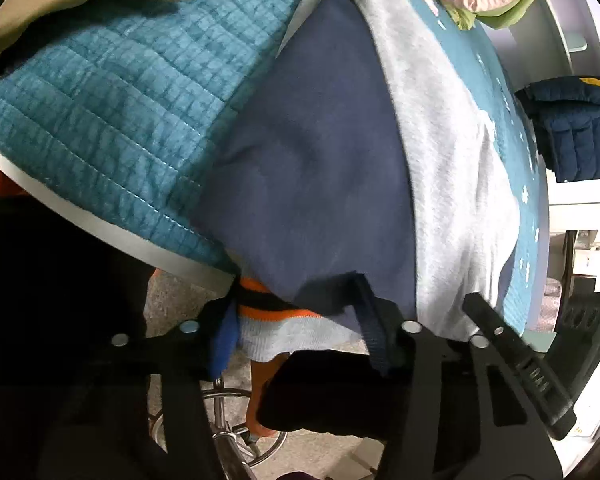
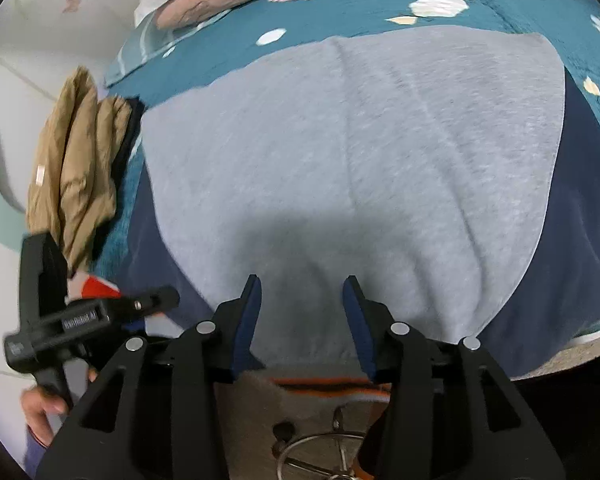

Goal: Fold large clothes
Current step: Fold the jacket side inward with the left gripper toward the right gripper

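Both grippers point steeply down over the near edge of the bed. The right gripper (image 2: 302, 308) stands released, its blue-padded jaws parted above the grey inner face of the sweatshirt (image 2: 352, 160), nothing pinched between them. The left gripper (image 1: 296, 328) has the sweatshirt's navy hem and striped orange, black and grey band between its jaws; whether the pads press cannot be told. The sweatshirt (image 1: 312, 152) lies spread on the teal quilt (image 2: 340, 12), navy outside, grey fleece inside, hem overhanging the edge.
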A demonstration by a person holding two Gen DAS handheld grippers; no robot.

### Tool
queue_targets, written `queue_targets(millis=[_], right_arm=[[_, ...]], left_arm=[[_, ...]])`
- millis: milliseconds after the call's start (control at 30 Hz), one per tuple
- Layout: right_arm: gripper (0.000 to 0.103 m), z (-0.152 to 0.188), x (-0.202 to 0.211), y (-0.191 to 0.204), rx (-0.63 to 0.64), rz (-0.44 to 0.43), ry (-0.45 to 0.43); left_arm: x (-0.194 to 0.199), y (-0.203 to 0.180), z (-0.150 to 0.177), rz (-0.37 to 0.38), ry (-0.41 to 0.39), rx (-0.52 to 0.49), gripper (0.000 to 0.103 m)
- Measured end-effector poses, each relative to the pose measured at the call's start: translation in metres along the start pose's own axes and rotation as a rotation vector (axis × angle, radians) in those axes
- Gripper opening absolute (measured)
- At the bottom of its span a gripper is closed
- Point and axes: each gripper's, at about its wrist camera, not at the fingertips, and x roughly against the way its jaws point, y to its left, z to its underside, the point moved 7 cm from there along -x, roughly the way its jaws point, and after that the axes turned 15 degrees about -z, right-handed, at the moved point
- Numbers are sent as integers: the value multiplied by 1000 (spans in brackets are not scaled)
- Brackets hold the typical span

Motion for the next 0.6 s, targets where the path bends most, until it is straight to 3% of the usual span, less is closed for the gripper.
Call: queue_targets(millis=[100, 167, 333, 433, 600], right_arm=[[43, 4, -3, 16, 73, -3, 8], [46, 7, -7, 32, 145, -14, 14], [52, 21, -29, 76, 284, -133, 56], [53, 29, -38, 92, 362, -130, 70], [55, 17, -40, 112, 483, -67, -13]], left_arm=[[7, -2, -1, 5, -20, -15, 19], [16, 3, 3, 17, -42, -13, 12], [43, -14, 0, 81, -100, -25, 11], [61, -27, -1, 128, -118, -40, 11], [75, -44, -2, 163, -135, -64, 11]])
